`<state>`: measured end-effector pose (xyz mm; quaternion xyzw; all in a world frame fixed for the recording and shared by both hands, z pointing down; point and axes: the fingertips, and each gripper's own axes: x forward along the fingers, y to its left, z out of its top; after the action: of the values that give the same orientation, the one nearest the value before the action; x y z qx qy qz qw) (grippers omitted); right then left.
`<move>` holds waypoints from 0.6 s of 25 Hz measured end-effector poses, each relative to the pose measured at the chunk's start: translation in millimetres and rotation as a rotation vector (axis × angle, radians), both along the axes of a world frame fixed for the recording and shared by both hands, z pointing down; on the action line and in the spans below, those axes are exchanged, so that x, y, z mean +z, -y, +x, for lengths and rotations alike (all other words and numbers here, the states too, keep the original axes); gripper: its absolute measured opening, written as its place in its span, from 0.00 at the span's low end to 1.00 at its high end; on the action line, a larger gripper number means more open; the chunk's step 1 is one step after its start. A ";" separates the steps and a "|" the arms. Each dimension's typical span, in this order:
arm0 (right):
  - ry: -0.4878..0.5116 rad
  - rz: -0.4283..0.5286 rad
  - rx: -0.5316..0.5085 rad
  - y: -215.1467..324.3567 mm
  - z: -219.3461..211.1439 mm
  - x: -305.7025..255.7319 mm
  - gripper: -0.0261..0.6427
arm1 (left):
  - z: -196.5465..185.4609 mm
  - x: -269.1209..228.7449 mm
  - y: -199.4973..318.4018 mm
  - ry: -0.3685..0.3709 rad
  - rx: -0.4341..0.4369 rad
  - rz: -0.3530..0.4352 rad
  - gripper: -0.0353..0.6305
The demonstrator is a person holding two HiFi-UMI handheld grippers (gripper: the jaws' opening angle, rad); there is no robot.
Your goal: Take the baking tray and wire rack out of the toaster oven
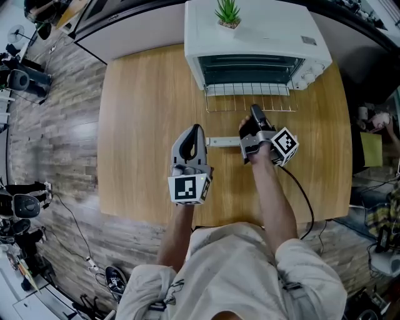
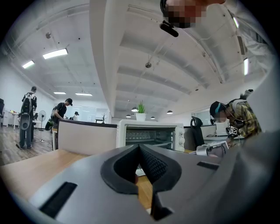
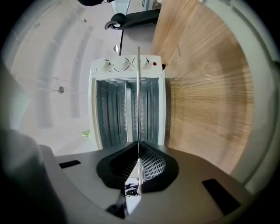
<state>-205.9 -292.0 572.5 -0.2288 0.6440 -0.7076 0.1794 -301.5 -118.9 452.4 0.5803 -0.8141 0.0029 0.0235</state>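
Far edge of tabletop (image 1: 144, 125): oven (image 1: 250, 44), plant (image 1: 228, 14) on top. Out of the oven front juts the rack (image 1: 250, 100). The right tongs (image 1: 255, 110) sit on its near edge, left tongs (image 1: 197, 129) to their left.

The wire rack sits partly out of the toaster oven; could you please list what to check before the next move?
1. Right gripper shut on the wire rack: ok.
2. Wire rack fully clear of the toaster oven: not ok, its back edge lies at the mouth.
3. Bare table in front to set the rack down: ok.
4. Left gripper shut with nothing between its jaws, off the rack: ok.
5. Baking tray inside the oven: cannot tell.
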 end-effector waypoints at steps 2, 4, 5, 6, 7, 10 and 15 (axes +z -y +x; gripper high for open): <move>0.005 -0.004 0.001 -6.6 5.9 -0.5 0.09 | 4.2 -1.3 -5.3 0.001 -0.002 0.000 0.08; 0.011 -0.001 0.000 -13.4 11.0 -2.8 0.09 | 9.4 -2.3 -10.6 0.002 -0.002 0.000 0.08; 0.016 0.000 0.000 -16.6 13.4 -3.9 0.09 | 12.4 -2.5 -13.1 0.003 0.001 -0.001 0.08; 0.022 0.000 0.000 -19.7 16.0 -4.6 0.09 | 15.8 -2.4 -15.6 0.003 0.004 -0.002 0.08; 0.026 0.002 0.000 -22.7 18.9 -5.4 0.09 | 19.2 -2.3 -18.0 0.002 0.009 -0.001 0.08; 0.031 0.011 -0.011 -33.7 27.4 -10.7 0.09 | 28.8 -3.6 -24.2 -0.007 0.017 0.010 0.08; 0.035 0.054 -0.036 -48.6 41.7 -19.9 0.09 | 43.9 -9.6 -30.5 0.000 0.027 0.020 0.08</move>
<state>-164.2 -243.4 552.6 -0.2000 0.6636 -0.6970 0.1839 -257.6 -88.4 442.7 0.5914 -0.8062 -0.0053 0.0177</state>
